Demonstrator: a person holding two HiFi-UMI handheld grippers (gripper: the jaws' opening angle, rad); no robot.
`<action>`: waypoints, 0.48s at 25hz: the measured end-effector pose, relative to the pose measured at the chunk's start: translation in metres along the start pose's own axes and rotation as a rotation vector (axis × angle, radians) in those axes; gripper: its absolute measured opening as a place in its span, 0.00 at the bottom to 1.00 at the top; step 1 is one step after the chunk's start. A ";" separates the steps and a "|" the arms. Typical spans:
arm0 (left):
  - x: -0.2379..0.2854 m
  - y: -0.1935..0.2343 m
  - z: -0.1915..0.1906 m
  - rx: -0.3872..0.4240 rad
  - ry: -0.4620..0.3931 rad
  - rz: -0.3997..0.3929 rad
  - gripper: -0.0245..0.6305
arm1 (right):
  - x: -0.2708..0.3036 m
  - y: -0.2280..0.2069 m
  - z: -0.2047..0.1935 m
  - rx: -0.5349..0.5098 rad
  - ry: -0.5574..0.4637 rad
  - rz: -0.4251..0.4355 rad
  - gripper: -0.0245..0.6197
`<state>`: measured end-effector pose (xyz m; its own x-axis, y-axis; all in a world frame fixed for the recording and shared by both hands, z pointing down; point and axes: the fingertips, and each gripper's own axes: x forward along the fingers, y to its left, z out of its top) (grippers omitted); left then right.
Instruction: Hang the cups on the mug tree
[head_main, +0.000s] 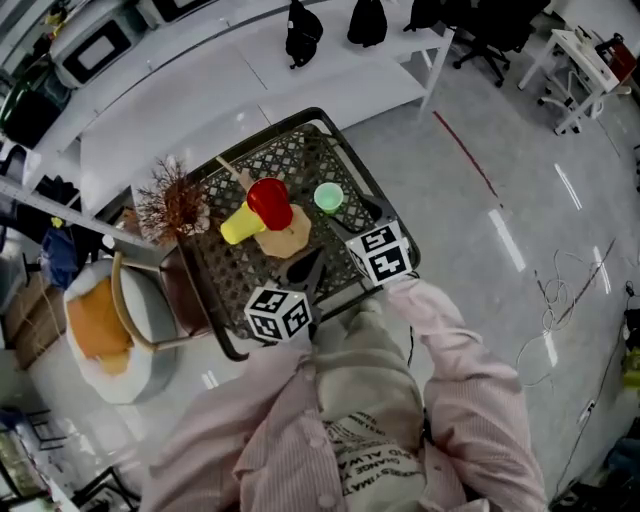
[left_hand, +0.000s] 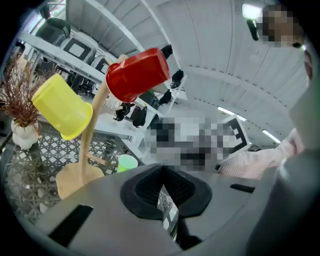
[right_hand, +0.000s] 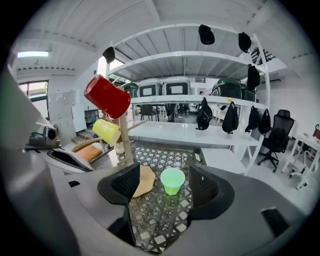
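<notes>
The wooden mug tree (left_hand: 89, 142) stands up and to the left of your left gripper (left_hand: 162, 171), beyond its closed jaws, with its rounded flat base down and its slim trunk leaning slightly. 2 cups hang on it. The red cup (left_hand: 137, 74) sits tilted at the top, above the jaws, with its mouth towards the trunk. The yellow cup (left_hand: 62, 106) hangs lower on the far left, with its mouth angled down against the trunk. The 3rd, the green cup (right_hand: 172, 180), stands upright with its mouth up. It is just ahead of your right gripper (right_hand: 165, 179), in line with the gap between the parted jaws and touching neither. It is just right of the tree's base.
</notes>
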<state>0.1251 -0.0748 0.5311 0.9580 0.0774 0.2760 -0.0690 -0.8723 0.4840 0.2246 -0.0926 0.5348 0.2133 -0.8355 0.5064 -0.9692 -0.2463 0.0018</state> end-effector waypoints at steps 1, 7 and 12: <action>0.005 0.000 -0.001 -0.011 -0.004 0.017 0.04 | 0.005 -0.003 -0.006 0.001 0.010 0.021 0.50; 0.026 0.004 0.004 -0.072 -0.052 0.134 0.04 | 0.030 -0.020 -0.028 0.021 0.043 0.114 0.50; 0.038 0.008 -0.002 -0.136 -0.093 0.236 0.04 | 0.050 -0.025 -0.044 0.017 0.084 0.198 0.50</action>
<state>0.1602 -0.0776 0.5474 0.9321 -0.1701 0.3198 -0.3236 -0.7877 0.5242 0.2544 -0.1064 0.5979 0.0070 -0.8250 0.5651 -0.9888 -0.0900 -0.1192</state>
